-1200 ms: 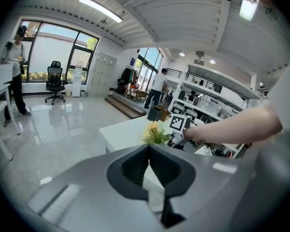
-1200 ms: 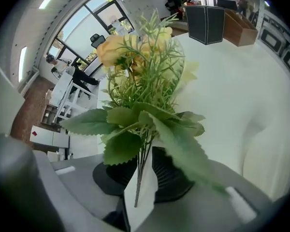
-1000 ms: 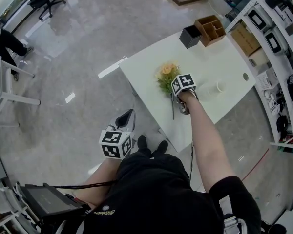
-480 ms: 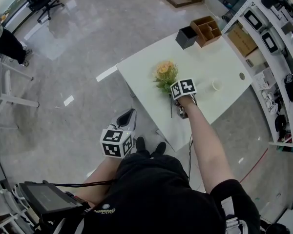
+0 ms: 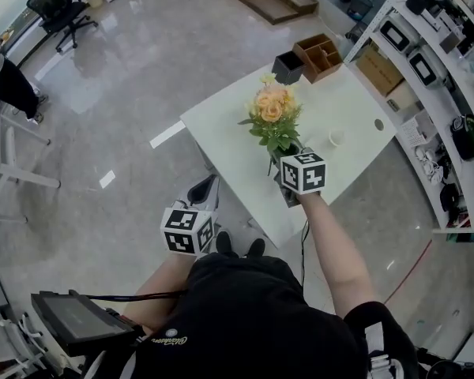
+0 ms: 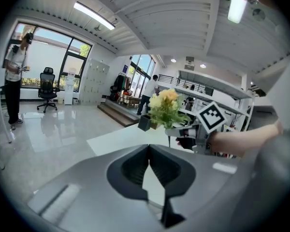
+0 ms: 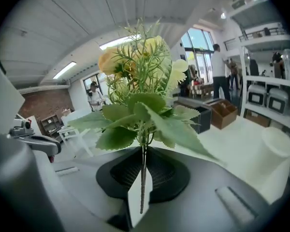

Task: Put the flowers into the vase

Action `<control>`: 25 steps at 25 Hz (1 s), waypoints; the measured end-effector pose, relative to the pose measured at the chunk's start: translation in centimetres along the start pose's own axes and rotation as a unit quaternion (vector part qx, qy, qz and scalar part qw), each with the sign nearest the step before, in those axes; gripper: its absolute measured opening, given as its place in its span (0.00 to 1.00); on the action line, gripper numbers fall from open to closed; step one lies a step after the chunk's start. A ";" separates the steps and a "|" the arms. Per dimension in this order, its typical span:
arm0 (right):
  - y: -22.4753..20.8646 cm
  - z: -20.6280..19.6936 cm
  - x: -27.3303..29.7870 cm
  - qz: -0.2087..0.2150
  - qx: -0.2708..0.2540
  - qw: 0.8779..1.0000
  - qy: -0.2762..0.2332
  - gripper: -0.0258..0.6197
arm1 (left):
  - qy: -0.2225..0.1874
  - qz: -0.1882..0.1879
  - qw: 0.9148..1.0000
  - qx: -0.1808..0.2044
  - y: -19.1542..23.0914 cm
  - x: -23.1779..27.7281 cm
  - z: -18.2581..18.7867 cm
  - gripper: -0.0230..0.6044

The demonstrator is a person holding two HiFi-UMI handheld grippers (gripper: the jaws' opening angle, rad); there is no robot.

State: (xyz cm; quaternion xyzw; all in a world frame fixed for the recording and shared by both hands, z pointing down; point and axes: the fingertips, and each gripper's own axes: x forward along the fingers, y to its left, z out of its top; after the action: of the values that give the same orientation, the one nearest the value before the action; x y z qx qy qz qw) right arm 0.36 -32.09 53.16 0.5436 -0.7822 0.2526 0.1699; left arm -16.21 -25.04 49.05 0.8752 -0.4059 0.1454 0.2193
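A bunch of yellow and peach flowers (image 5: 272, 110) with green leaves hangs in the air over the white table (image 5: 221, 117). My right gripper (image 5: 279, 163) is shut on its thin stem (image 7: 143, 175), and the blooms (image 7: 137, 66) stand up above the jaws. In the left gripper view the flowers (image 6: 165, 106) show beside the right gripper's marker cube (image 6: 210, 116). A small white vase (image 5: 336, 138) stands on the table to the right of the flowers, also at the right edge as the vase (image 7: 276, 144). My left gripper (image 5: 206, 191) is off the table's near corner, shut (image 6: 148, 151) and holding nothing.
A black box (image 5: 288, 67) and a wooden organiser (image 5: 320, 56) sit at the table's far corner. Shelving with equipment (image 5: 426, 61) runs along the right. An office chair (image 5: 54, 0) and a person (image 5: 8, 81) are far off on the glossy floor at the left.
My right gripper has lifted the flowers off the tabletop and tipped them upright. The left gripper has edged up slightly.
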 end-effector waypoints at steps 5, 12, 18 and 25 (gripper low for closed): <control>3.7 3.3 -7.0 -0.035 -0.094 0.984 -0.144 0.09 | -0.006 -0.003 1.000 0.011 -0.8 0.2 0.5 0.05; 6.7 1.6 -10.9 -0.051 -0.094 0.976 -0.187 0.09 | -0.010 -0.018 1.000 0.020 -1.6 0.6 1.1 0.05; 6.3 1.6 -12.4 -0.064 -0.085 0.975 -0.196 0.09 | -0.007 -0.037 0.999 0.020 -2.5 1.0 0.8 0.05; 3.8 1.4 -14.3 -0.066 -0.094 0.972 -0.204 0.09 | -0.006 -0.033 0.999 0.010 -4.1 2.5 -0.4 0.05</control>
State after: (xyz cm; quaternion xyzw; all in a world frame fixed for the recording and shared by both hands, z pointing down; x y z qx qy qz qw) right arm 1.87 -20.86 43.50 0.6157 -0.7830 0.0499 0.0737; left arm -11.47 -24.07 49.34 0.8912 -0.3766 0.1370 0.2124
